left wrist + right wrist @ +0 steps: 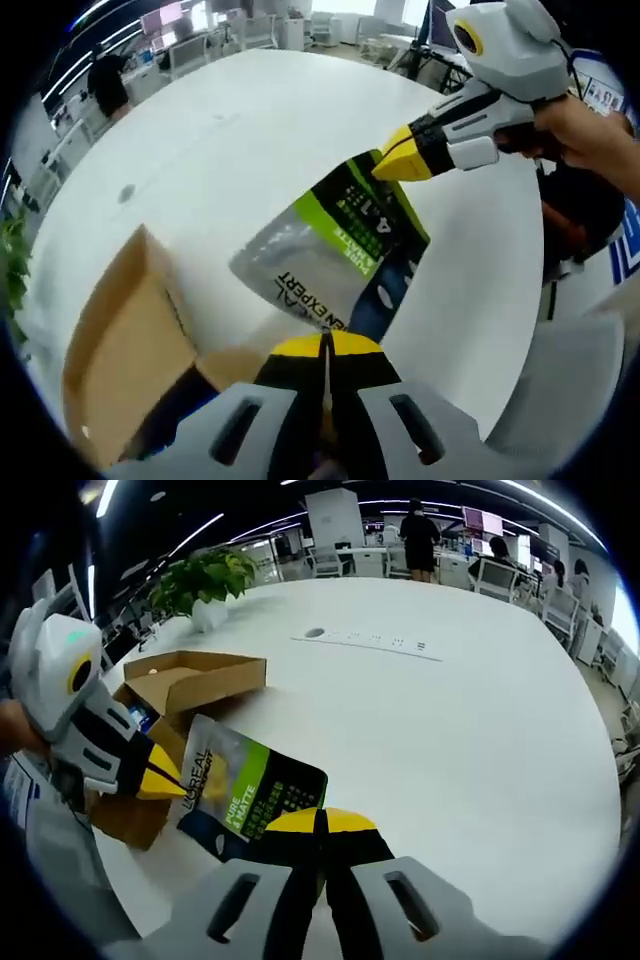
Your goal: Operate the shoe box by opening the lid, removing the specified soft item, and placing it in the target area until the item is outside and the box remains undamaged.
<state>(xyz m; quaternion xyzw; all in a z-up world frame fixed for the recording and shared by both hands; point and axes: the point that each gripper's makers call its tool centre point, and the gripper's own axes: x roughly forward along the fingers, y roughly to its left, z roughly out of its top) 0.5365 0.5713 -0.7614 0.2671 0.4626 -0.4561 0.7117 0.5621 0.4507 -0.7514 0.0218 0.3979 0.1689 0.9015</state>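
A soft pouch [335,250], silver, green and black with white lettering, hangs above the white table [250,130], held at two ends. My left gripper [325,345] is shut on its near edge. My right gripper [402,162] reaches in from the upper right, held by a hand, and is shut on the far corner. In the right gripper view the pouch [250,790] stretches from my right gripper [320,820] to my left gripper [160,780]. The brown cardboard shoe box [195,680] stands open behind the pouch; the box [120,350] is low on the left in the left gripper view.
A potted plant [205,575] stands on the table beyond the box. A socket strip [370,640] is set into the table's middle. Chairs, desks and a standing person [418,535] are in the background. The table's curved edge [535,280] runs close on the right.
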